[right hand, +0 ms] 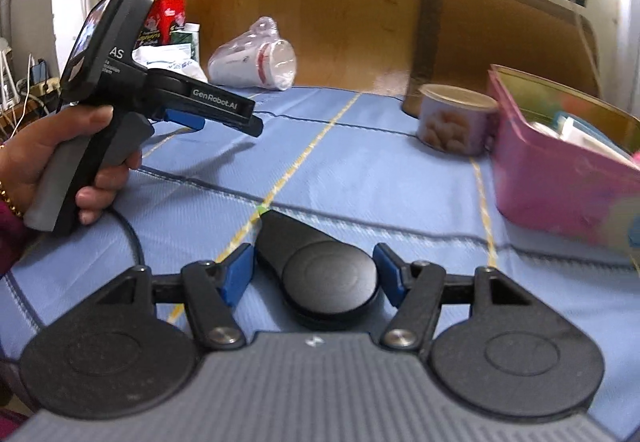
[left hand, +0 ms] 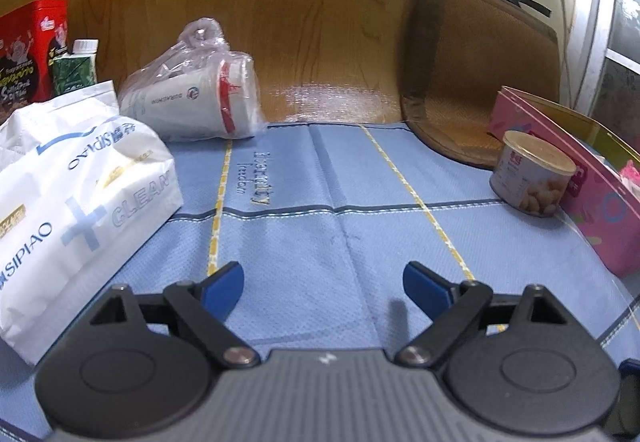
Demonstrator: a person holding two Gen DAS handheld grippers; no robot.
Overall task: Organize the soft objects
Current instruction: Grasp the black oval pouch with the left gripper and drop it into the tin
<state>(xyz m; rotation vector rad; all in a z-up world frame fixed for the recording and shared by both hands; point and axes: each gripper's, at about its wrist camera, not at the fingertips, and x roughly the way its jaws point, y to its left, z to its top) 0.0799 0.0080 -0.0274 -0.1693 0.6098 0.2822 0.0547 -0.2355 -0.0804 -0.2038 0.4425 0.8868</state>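
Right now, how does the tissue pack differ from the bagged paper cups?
The tissue pack is a flat white soft pack with blue print; the paper cups are a stack lying on its side inside a knotted clear bag. The pack lies nearer the left claw. Both rest on the blue cloth.

I see blue cloth-covered table, tissue pack at nine o'clock, bagged cups at eleven, can and pink box at three.

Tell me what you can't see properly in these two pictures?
- Inside the pink rectangular box: right wrist view, blurred; left wrist view, hidden by its wall.
- Black teardrop-shaped thing between the right gripper pads: unidentifiable, touch unclear.
- White soft tissue pack: cut off by the left edge, left wrist view.
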